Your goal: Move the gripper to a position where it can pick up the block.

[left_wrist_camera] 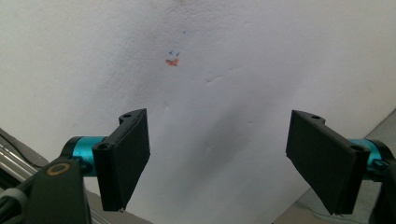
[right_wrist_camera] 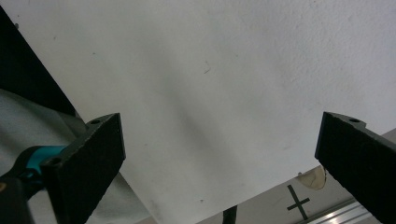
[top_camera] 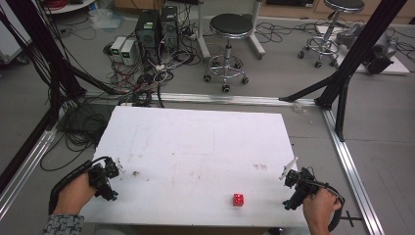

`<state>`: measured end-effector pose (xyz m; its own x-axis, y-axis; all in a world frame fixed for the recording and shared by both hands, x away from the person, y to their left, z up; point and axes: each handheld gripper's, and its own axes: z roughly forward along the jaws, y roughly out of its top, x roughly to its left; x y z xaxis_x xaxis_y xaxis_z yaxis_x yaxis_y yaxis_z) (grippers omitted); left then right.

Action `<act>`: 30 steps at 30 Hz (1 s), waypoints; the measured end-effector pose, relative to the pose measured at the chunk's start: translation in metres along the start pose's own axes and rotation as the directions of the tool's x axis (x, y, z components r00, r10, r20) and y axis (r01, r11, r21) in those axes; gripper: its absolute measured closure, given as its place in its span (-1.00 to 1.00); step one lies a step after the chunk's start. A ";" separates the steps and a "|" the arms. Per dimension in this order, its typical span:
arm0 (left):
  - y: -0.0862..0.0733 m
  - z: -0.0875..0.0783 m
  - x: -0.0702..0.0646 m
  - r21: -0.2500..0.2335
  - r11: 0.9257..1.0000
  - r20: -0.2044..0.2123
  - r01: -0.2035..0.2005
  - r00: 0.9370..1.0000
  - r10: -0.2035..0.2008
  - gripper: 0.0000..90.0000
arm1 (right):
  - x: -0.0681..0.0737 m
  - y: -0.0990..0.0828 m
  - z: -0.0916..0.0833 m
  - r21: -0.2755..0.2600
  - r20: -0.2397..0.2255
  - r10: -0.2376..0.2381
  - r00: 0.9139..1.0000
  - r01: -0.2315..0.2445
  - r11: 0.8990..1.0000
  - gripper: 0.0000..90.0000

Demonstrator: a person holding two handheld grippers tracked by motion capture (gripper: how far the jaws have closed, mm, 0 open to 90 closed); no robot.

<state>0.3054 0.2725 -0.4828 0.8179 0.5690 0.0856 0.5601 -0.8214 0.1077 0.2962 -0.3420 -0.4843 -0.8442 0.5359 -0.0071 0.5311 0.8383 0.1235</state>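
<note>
A small red die point(top_camera: 238, 199) lies on the white foam board point(top_camera: 195, 142) near its front edge, right of centre. My left gripper point(top_camera: 113, 180) rests at the board's front left corner, held by a hand, jaws wide apart with nothing between them point(left_wrist_camera: 217, 163). Over the board's front right corner my right gripper point(top_camera: 289, 188) is also open and empty point(right_wrist_camera: 219, 163). The die lies about a hand's width left of the right gripper.
The board bears faint brown stains point(top_camera: 135, 173) and a small orange mark point(left_wrist_camera: 172, 61). Behind it stand two stools point(top_camera: 230, 29), computer towers point(top_camera: 156, 29) and tangled cables point(top_camera: 142, 78). Black frame posts point(top_camera: 352, 54) and aluminium rails point(top_camera: 352, 166) border the floor.
</note>
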 end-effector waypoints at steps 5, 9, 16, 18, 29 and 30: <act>-0.001 -0.002 0.000 -0.005 1.000 0.002 0.006 1.000 -0.006 -0.51 | -0.002 0.000 -0.003 -0.002 0.012 -0.004 1.000 0.004 1.000 -0.98; -0.002 -0.002 0.001 -0.008 1.000 -0.002 0.008 1.000 -0.008 -0.51 | -0.002 0.002 -0.008 -0.011 0.024 -0.022 0.999 0.022 1.000 -0.98; -0.003 -0.002 0.001 -0.022 0.999 0.005 0.025 1.000 -0.025 -0.51 | 0.000 0.012 -0.024 -0.017 0.056 -0.071 0.996 0.072 0.997 -0.98; -0.004 -0.002 0.002 -0.022 1.000 0.003 0.021 1.000 -0.021 -0.51 | 0.000 0.013 -0.026 -0.013 0.060 -0.081 0.995 0.082 0.997 -0.98; -0.006 -0.002 0.004 -0.026 0.999 -0.003 0.033 0.999 -0.033 -0.51 | 0.005 0.030 -0.048 0.000 0.071 -0.158 0.985 0.158 0.987 -0.98; -0.006 -0.002 0.004 -0.024 0.999 -0.002 0.031 1.000 -0.031 -0.51 | 0.007 0.034 -0.052 0.000 0.082 -0.179 0.980 0.179 0.984 -0.98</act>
<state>0.3048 0.2802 -0.4809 0.8000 0.5940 0.0841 0.5817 -0.8023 0.1339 0.3045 -0.3145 -0.4281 -0.9167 0.3840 -0.1104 0.3712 0.9207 0.1206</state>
